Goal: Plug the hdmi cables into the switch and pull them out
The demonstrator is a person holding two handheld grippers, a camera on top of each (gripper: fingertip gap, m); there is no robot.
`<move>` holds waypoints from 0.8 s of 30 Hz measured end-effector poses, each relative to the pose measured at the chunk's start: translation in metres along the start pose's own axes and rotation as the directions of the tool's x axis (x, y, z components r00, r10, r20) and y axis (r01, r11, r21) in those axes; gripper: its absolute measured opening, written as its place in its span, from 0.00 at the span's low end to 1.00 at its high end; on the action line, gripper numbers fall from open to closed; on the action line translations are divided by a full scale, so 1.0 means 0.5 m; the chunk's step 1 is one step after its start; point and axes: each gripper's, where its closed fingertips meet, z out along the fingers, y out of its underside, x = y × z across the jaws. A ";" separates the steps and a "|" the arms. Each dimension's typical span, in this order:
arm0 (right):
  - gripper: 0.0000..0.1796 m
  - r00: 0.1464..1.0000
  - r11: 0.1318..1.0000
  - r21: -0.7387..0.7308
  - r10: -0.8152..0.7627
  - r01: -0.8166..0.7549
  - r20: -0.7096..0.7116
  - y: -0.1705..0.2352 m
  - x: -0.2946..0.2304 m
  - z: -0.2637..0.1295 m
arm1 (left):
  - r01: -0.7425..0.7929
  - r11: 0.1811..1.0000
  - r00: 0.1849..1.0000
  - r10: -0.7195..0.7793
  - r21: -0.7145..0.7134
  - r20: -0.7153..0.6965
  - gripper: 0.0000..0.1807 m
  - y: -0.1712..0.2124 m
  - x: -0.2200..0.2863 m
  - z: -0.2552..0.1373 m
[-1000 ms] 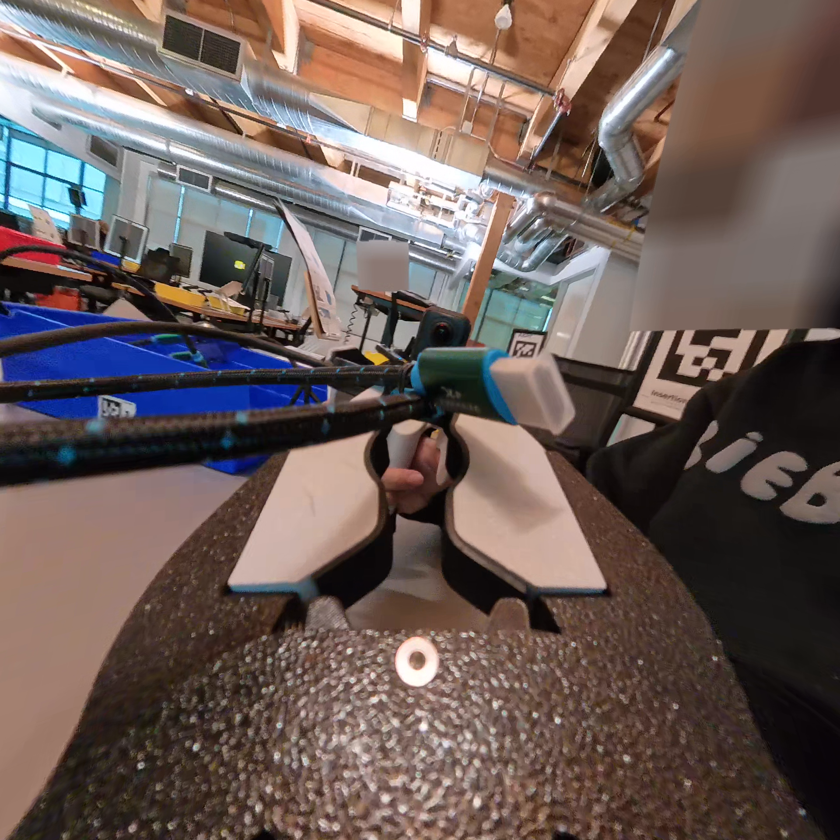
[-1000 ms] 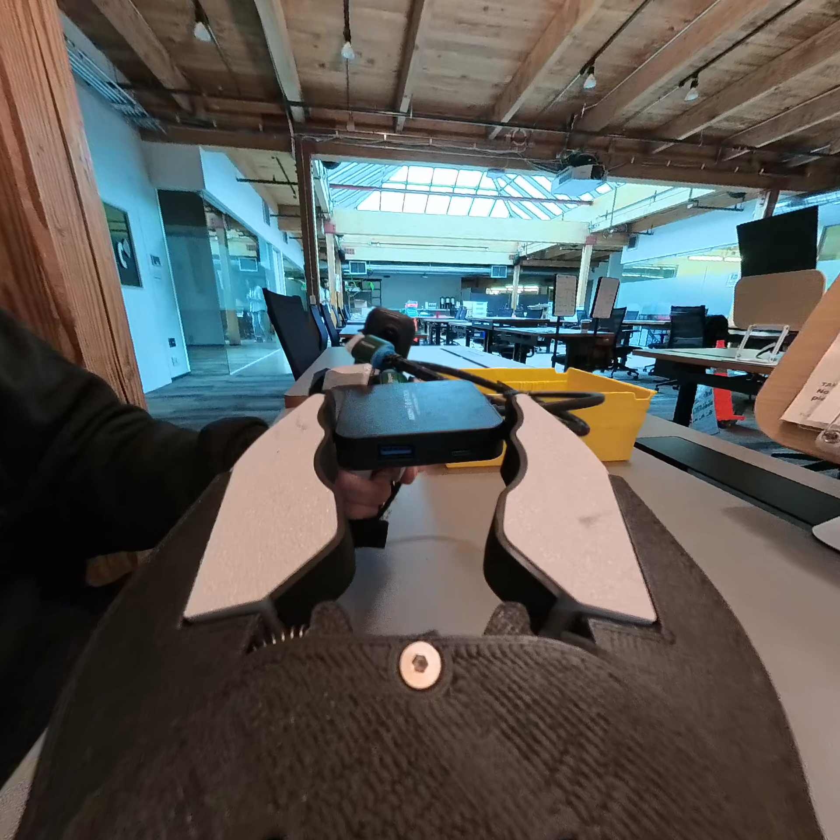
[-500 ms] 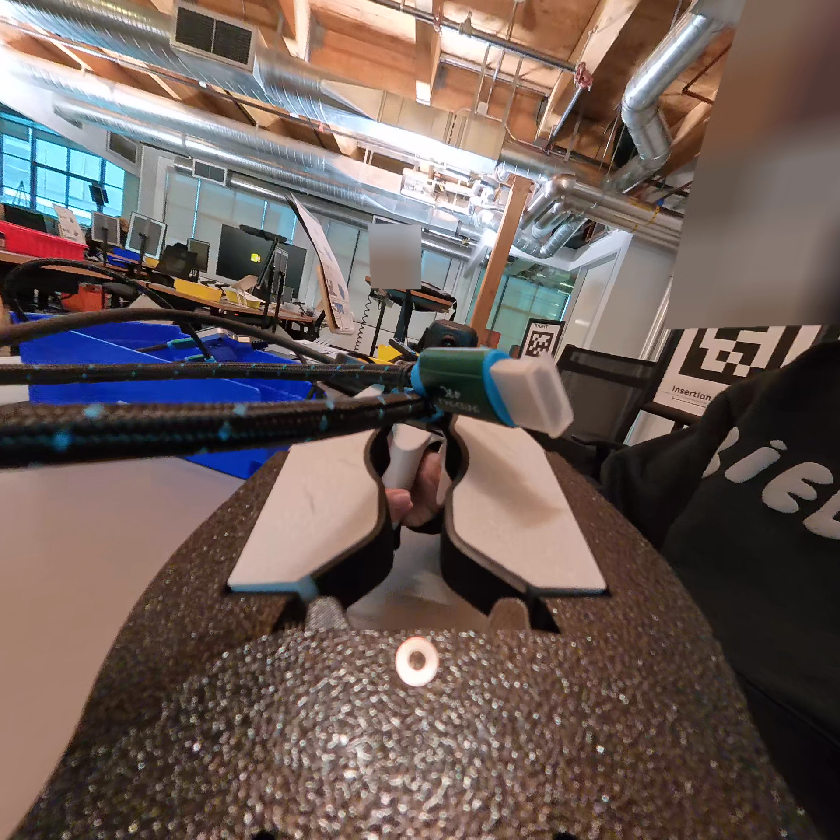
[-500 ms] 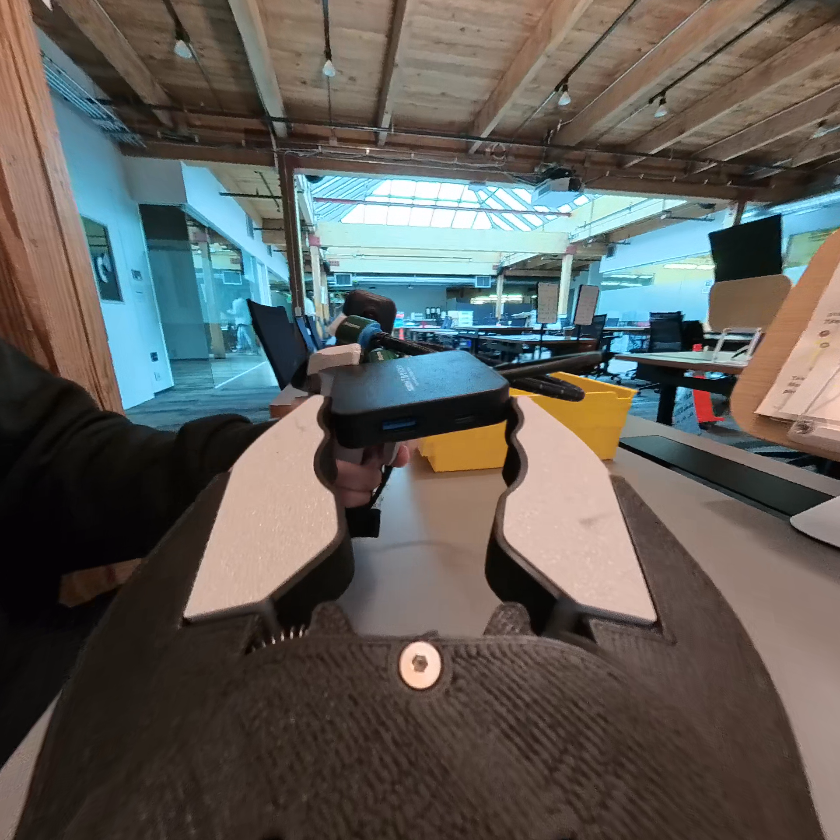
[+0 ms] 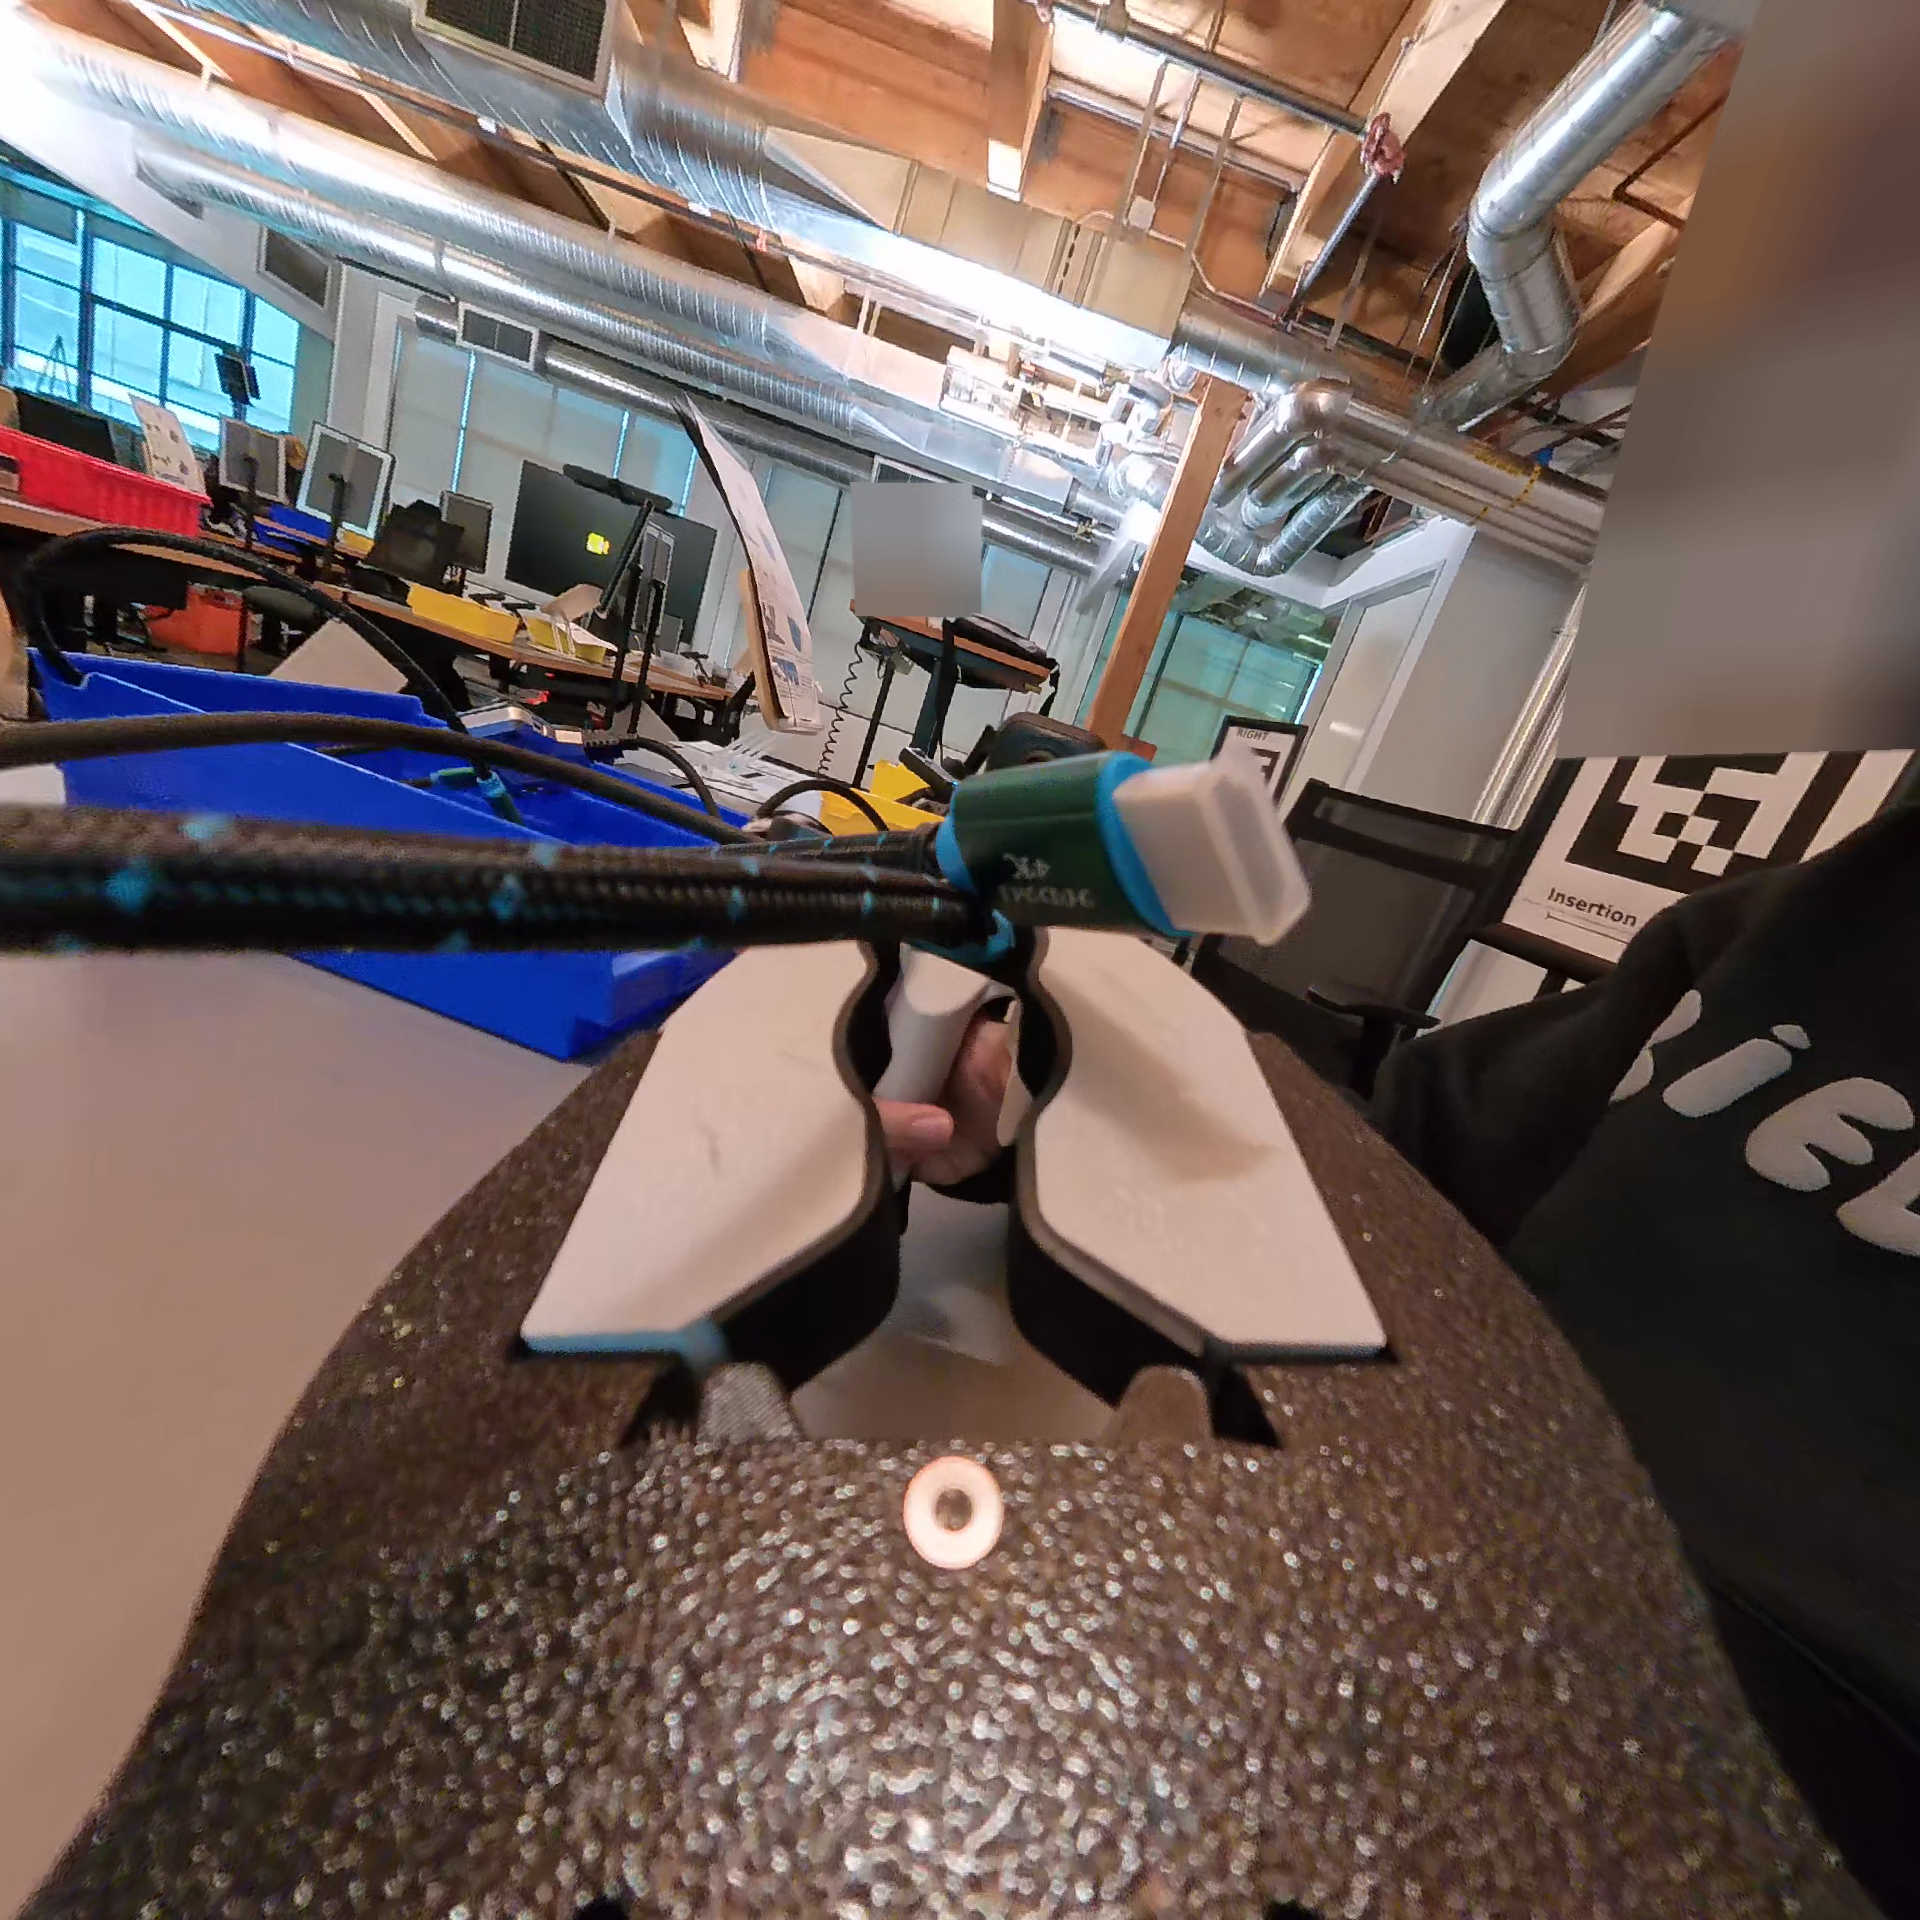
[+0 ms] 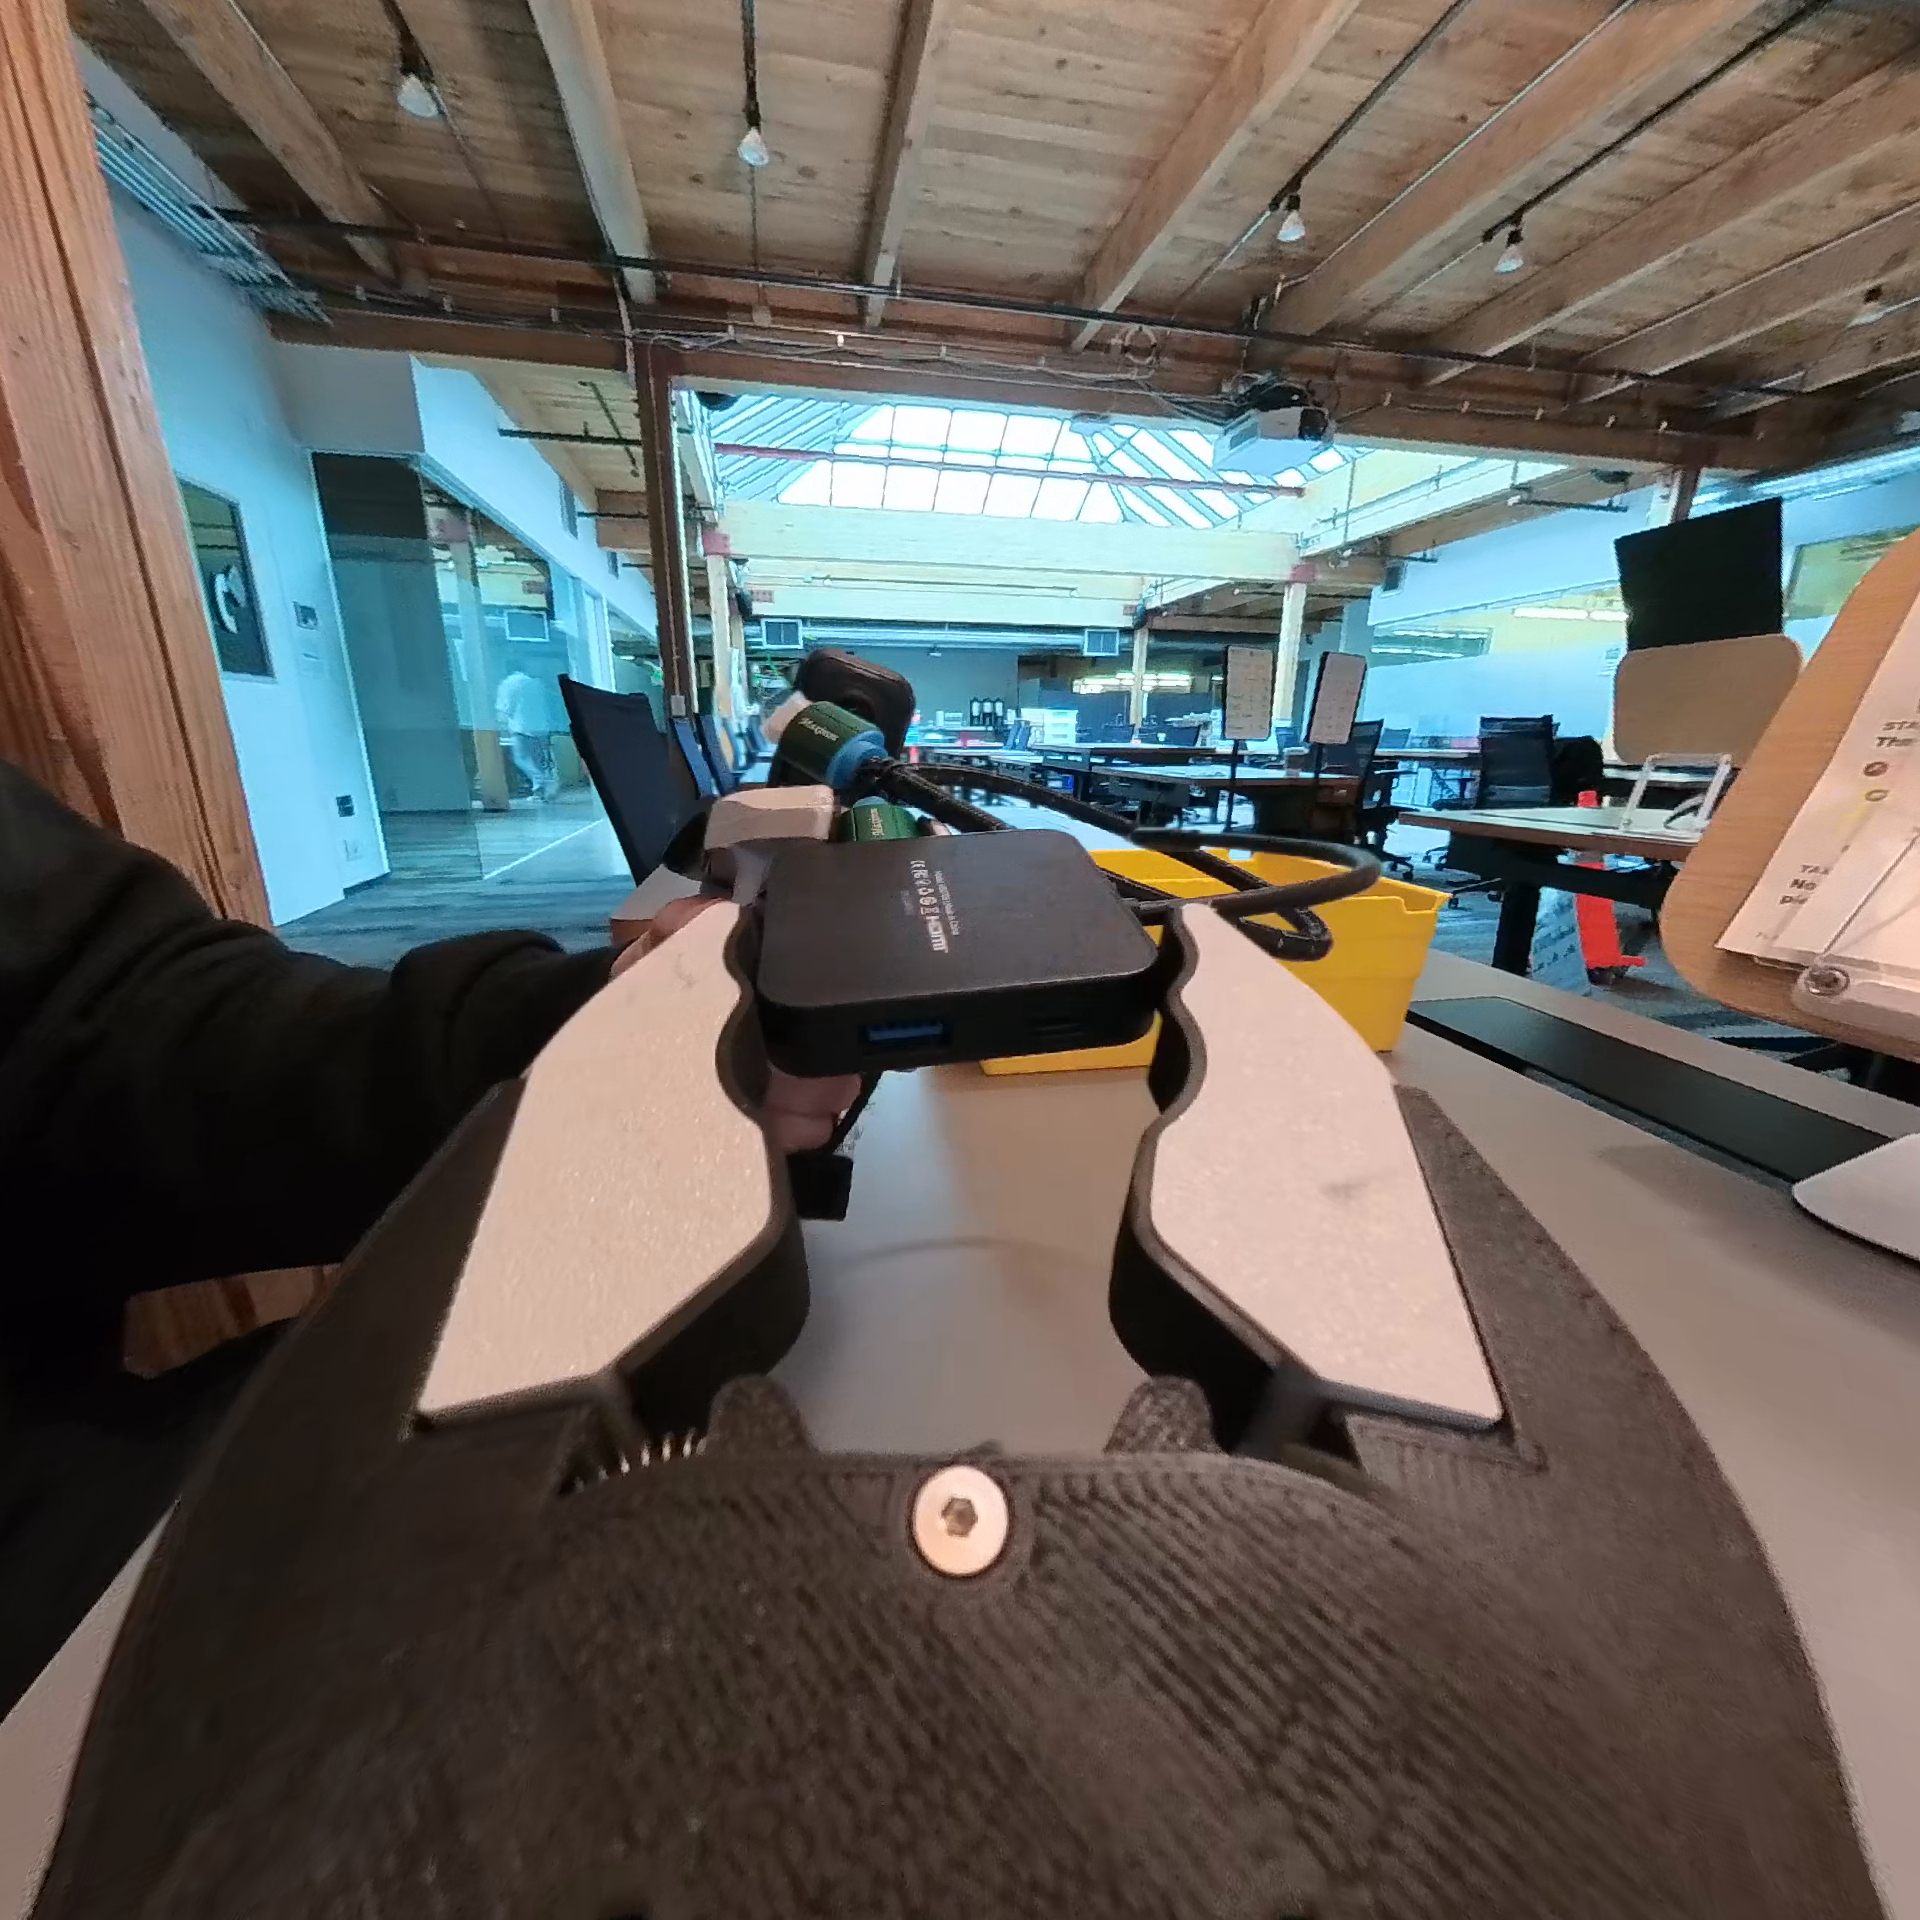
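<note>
Your right gripper [image 6: 961,997] clamped the black switch [image 6: 951,940] flat between its jaws, while beyond its far edge your left gripper [image 5: 951,956] pinched the braided hdmi cable [image 5: 468,894] just behind a capped green plug [image 5: 1117,852] lying crosswise, not yet turned toward the ports.

left tool [image 5: 951,961] pinched narrow, right tool [image 6: 956,961] clamped wide, both raised, facing each other
</note>
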 end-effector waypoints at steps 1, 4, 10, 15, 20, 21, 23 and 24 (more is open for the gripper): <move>0.40 1.000 1.000 0.001 -0.006 0.006 -0.005 -0.001 0.001 -0.001 | -0.002 1.000 1.000 0.002 0.004 0.002 0.11 0.000 -0.001 0.002; 0.41 1.000 1.000 0.005 -0.012 0.012 -0.015 -0.002 0.004 -0.003 | -0.011 1.000 1.000 0.010 0.007 0.008 0.11 -0.002 -0.001 0.007; 0.41 0.998 0.998 -0.044 -0.046 0.045 -0.032 0.003 0.004 0.000 | -0.024 0.999 1.000 0.024 0.030 -0.002 0.11 -0.009 0.003 0.007; 0.41 0.999 1.000 0.004 -0.016 0.016 -0.039 -0.021 0.001 0.000 | -0.008 1.000 1.000 0.008 0.027 -0.006 0.12 -0.010 0.005 0.009; 0.41 0.999 1.000 0.024 -0.010 0.011 -0.041 -0.032 0.002 -0.006 | -0.041 0.999 0.999 0.041 0.013 0.026 0.16 -0.002 0.001 0.010; 0.41 0.999 1.000 0.021 -0.005 0.006 -0.033 -0.031 0.001 -0.006 | -0.032 0.999 0.999 0.031 0.015 0.021 0.16 -0.001 0.001 0.010; 0.41 0.999 1.000 0.018 -0.011 0.012 -0.031 -0.028 -0.001 -0.005 | -0.024 1.000 1.000 0.024 0.020 0.017 0.16 -0.001 0.001 0.008; 0.41 1.000 1.000 0.020 -0.010 0.011 -0.026 -0.029 -0.003 -0.004 | -0.021 1.000 1.000 0.020 0.020 0.016 0.16 0.000 0.001 0.008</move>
